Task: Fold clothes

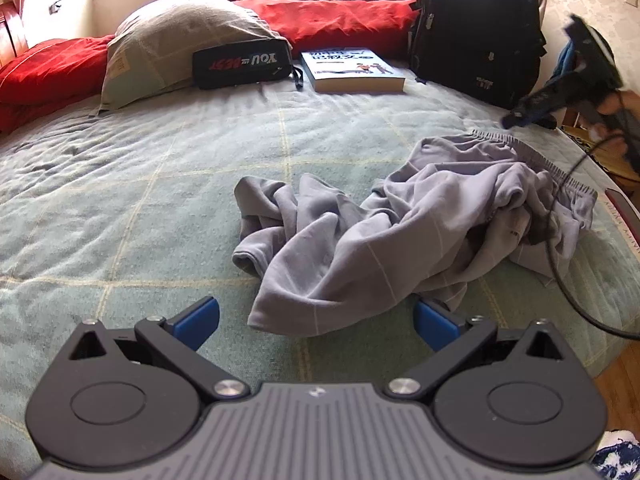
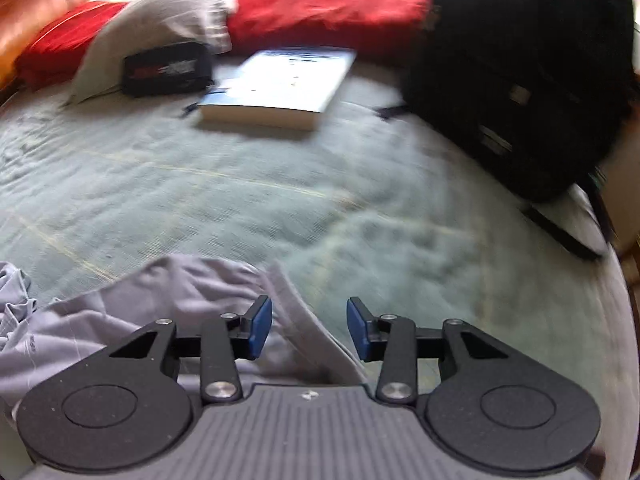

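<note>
**Grey trousers crumpled on the bed, both tools apart**

Left wrist view: the left tool (image 1: pixel 316 320) hangs low over the green checked bed (image 1: pixel 120 200), its blue pads spread wide with nothing clamped. The hem of the grey trousers (image 1: pixel 380 232) lies between and just ahead of the pads; whether it touches them I cannot tell. The trousers lie in a rumpled heap, the elastic waistband toward the right edge of the bed. Above that edge the right tool (image 1: pixel 560 92) is held in a hand (image 1: pixel 618 108), blurred. Farther back lie a book (image 1: pixel 352 70), a black pouch (image 1: pixel 240 64), a pillow (image 1: pixel 180 36) and a black backpack (image 1: pixel 476 32).

Right wrist view: the right tool (image 2: pixel 309 328) has its blue pads apart with nothing gripped. A fold of the trousers (image 2: pixel 168 300) lies under its left pad and between the pads. The picture is blurred.
</note>
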Tool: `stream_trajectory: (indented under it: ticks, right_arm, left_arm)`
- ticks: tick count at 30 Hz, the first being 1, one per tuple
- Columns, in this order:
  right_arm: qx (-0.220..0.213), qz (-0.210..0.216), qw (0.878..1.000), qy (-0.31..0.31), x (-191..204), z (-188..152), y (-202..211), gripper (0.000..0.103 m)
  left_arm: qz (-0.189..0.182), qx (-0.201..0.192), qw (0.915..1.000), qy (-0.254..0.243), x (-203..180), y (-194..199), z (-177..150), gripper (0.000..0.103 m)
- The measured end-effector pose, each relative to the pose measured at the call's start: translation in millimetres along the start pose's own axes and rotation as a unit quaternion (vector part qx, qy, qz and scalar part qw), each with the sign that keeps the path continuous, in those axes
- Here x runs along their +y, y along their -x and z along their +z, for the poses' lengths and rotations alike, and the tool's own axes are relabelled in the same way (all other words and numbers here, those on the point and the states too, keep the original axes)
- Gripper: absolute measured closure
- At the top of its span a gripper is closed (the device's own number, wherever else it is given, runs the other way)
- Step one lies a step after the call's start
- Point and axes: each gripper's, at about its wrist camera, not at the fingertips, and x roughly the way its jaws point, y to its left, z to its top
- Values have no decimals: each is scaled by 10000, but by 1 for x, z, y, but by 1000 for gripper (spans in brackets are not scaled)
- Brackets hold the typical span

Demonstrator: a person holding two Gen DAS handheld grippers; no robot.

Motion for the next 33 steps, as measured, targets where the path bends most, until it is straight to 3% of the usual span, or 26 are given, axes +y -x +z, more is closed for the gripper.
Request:
stream_trajectory:
  ticks: [6,9,10,11,13,16,21,25,29,33]
  right_arm:
    - [446,80,9976,515,12,15,-62,45]
    - [410,319,9973,527,13,10,-66,44]
    - [384,397,9971,530,13,8,-67,55]
    - [353,473,9964,615,17,6,-65,72]
    - [274,531,9944,873,28,0,-58,77]
    - [99,186,9962,842,29,6,-54,79]
    - [-227,-289,9989,290,2,38,-59,79]
    - [-148,-645,9978,97,-12,60,-75,79]
    - [-266,-1353,9891,-517,-39,79,-90,79]
    - [-144,-934,9880,-1221,-67,79,-90,73]
  left_arm:
    - [2,112,9999,23,-3,-4,-2,1]
    - [-15,189,9998,5,-5,-9,-1,1]
    - [-19,209,9998,-2,-6,-10,0,1]
    - [-23,230,9997,-9,-7,-12,1,1]
    - [-44,263,9996,-42,-9,-16,3,1]
    - [-36,301,9995,-80,-11,-20,5,1]
    - [56,308,9995,-90,-12,-20,6,1]
    - [129,283,9995,82,-6,-21,8,1]
    - [129,273,9993,222,-1,-22,10,1]
    - [111,251,9995,152,-2,-20,9,1]
